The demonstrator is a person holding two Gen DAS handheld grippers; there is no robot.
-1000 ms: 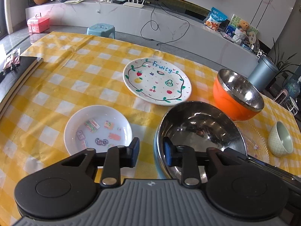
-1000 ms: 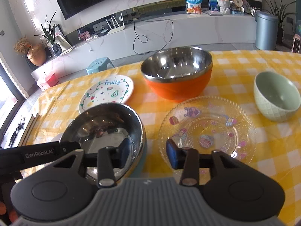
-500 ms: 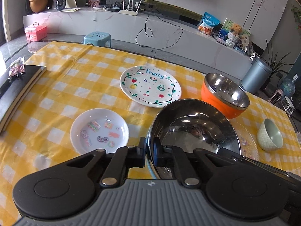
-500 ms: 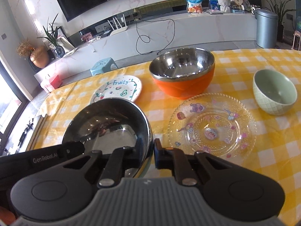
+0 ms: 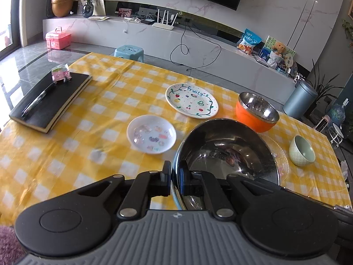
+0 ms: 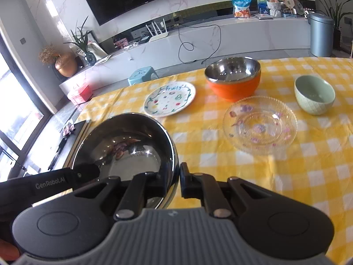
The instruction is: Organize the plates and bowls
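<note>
A large steel bowl with a blue outside (image 5: 225, 152) (image 6: 125, 145) hangs above the yellow checked table. My left gripper (image 5: 175, 180) is shut on its left rim. My right gripper (image 6: 176, 182) is shut on its right rim. Farther back stand an orange bowl with a steel lining (image 5: 256, 112) (image 6: 232, 78), a small green bowl (image 5: 301, 151) (image 6: 314, 93) and a clear glass plate (image 6: 260, 124). A white "Fruity" plate (image 5: 191, 103) (image 6: 169, 98) and a small white plate with stickers (image 5: 151, 133) lie to the left.
A black book (image 5: 50, 100) with a small pink item on top lies at the table's left edge. Beyond the table's far edge stand a blue stool (image 5: 129, 52), a grey bin (image 5: 300, 98) and a long white cabinet.
Both grippers have closed on the steel bowl's rim and lifted it off the table. Both views have risen and pulled back, so the other dishes look smaller.
</note>
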